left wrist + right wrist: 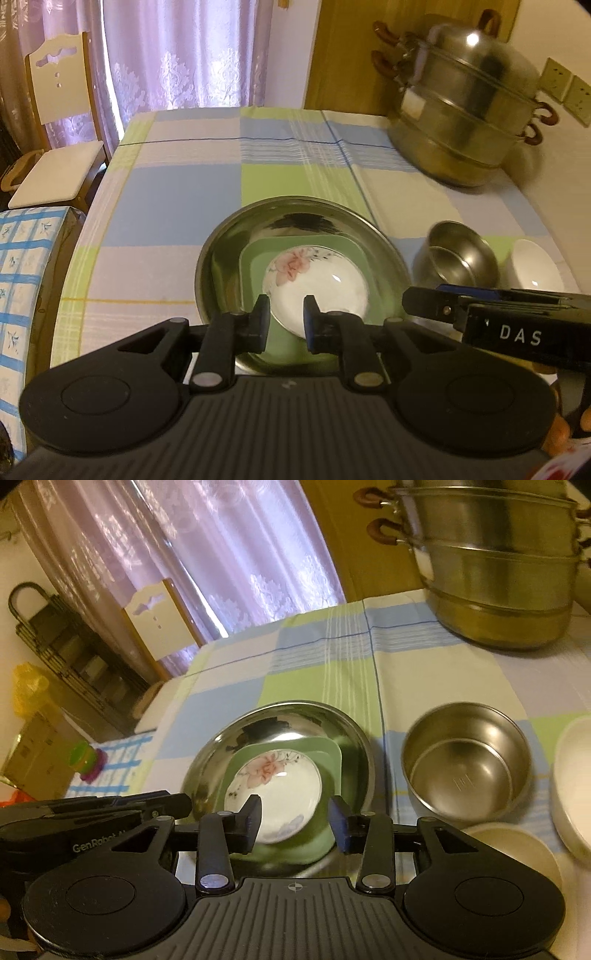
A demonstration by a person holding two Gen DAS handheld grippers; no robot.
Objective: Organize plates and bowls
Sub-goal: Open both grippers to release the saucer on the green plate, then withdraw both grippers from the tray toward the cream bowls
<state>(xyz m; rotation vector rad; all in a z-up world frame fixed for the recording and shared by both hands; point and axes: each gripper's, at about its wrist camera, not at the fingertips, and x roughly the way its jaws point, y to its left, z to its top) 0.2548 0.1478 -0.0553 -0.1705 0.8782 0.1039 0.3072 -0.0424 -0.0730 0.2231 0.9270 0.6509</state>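
Lower centre of both views: floral bowl [316, 286] nested in green plate [356, 254], itself inside steel basin [221, 240], all on checked worktop [177, 192]. Left gripper [285, 323] spread, empty, fingers poised over the bowl's near rim without visible contact; right gripper [297, 821] likewise spread and empty, hovering above the same stack. Floral bowl: glazed ceramic, probably light but brittle and slick; best pinched across the near rim, one finger inside, one outside. Green plate: likely plastic or melamine, stiff and light, its raised edge the only purchase while the basin wall crowds it. Steel basin: thin, rigid, slippery, prone to sliding on the cloth when pushed. Right of frame: steel bowl [467, 764], apparently two nested, just beside the basin; white bowl [574, 786] at far right edge; cream dish [517, 849] near the lower right. Upper right: tiered steamer [498, 572], well apart from the stack. Chief obstacles: the two grippers crowding each other over one stack, and the steel bowl close to the basin's right side.
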